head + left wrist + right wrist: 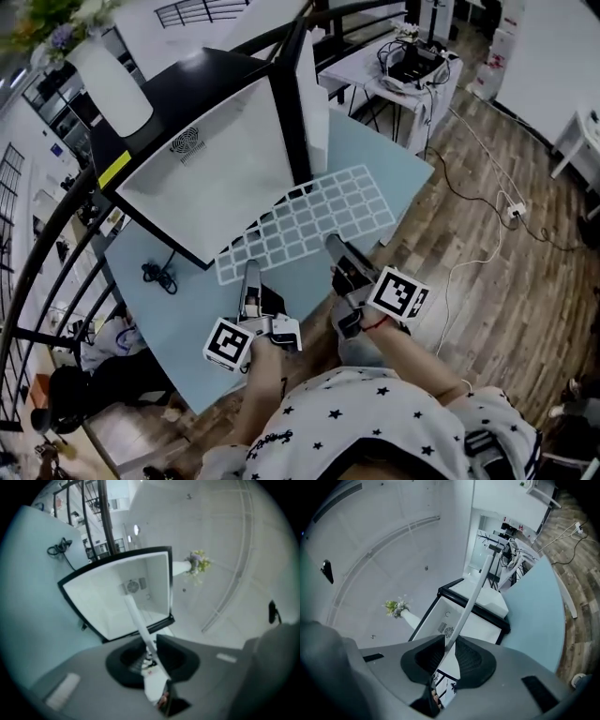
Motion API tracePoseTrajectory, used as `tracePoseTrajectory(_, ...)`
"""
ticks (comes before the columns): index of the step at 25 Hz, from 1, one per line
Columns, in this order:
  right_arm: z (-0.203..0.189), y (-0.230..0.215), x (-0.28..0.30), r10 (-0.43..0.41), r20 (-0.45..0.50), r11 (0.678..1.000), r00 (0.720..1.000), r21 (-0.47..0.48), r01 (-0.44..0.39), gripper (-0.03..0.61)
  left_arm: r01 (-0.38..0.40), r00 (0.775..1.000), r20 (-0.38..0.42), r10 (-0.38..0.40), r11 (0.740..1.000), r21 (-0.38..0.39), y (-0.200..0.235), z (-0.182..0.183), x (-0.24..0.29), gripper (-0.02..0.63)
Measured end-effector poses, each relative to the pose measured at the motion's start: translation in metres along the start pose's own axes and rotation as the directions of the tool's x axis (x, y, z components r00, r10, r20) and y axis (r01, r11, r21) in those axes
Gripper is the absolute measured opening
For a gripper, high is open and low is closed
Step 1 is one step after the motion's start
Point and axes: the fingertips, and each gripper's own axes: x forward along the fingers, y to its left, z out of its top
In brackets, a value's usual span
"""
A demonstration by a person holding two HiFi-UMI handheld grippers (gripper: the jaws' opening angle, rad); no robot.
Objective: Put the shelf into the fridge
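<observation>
Within left hand-held gripper [251, 278] (right hand-held gripper [337, 251] too) sits shelf [309, 220].

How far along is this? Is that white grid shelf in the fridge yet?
Not yet. Done: the fridge is open and faces the person. In hand: the left gripper and right gripper each clamp the near edge of the shelf, holding it just in front of the opening. Left: slide it inside and let go.
</observation>
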Motion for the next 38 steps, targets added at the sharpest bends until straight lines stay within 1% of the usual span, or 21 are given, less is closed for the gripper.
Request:
tracePoseTrajectory(6,0.0,0.009,0.043,0.063,-0.099,0.998,0.993,0.01,-0.062,0.061,-0.027,0.994,0.105,0.025,0.999,0.022,-0.002,0.029,0.01,0.066)
tracePoseTrajectory(10,-0.01,0.016,0.072,0.107,-0.183,0.994,0.977,0.028,-0.104,0.061,-0.07,0.98,0.187,0.063,0.997,0.033,0.004,0.05,0.006,0.066)
tracePoseTrajectory(15,-0.02,0.016,0.098,0.14,-0.248,0.99,0.958,0.045,-0.133,0.061,-0.103,0.964,0.249,0.093,0.994,0.026,0.013,0.065,0.008,0.066)
tracePoseTrajectory(23,-0.028,0.008,0.13,0.169,-0.321,0.985,0.932,0.07,-0.155,0.061,-0.139,0.945,0.304,0.122,0.99,0.033,0.028,0.082,0.02,0.066)
tracePoseTrajectory(28,-0.029,0.002,0.147,0.182,-0.357,0.983,0.916,0.074,-0.166,0.061,-0.142,0.934,0.333,0.128,0.99,0.019,0.036,0.087,0.028,0.066)
tracePoseTrajectory(33,-0.038,-0.006,0.155,0.189,-0.396,0.982,0.899,0.096,-0.164,0.061,-0.19,0.917,0.359,0.172,0.982,0.017,0.049,0.089,0.025,0.066)
tracePoseTrajectory(38,-0.043,-0.009,0.163,0.202,-0.423,0.979,0.883,0.119,-0.166,0.061,-0.192,0.909,0.383,0.168,0.981,0.026,0.049,0.093,0.027,0.066)
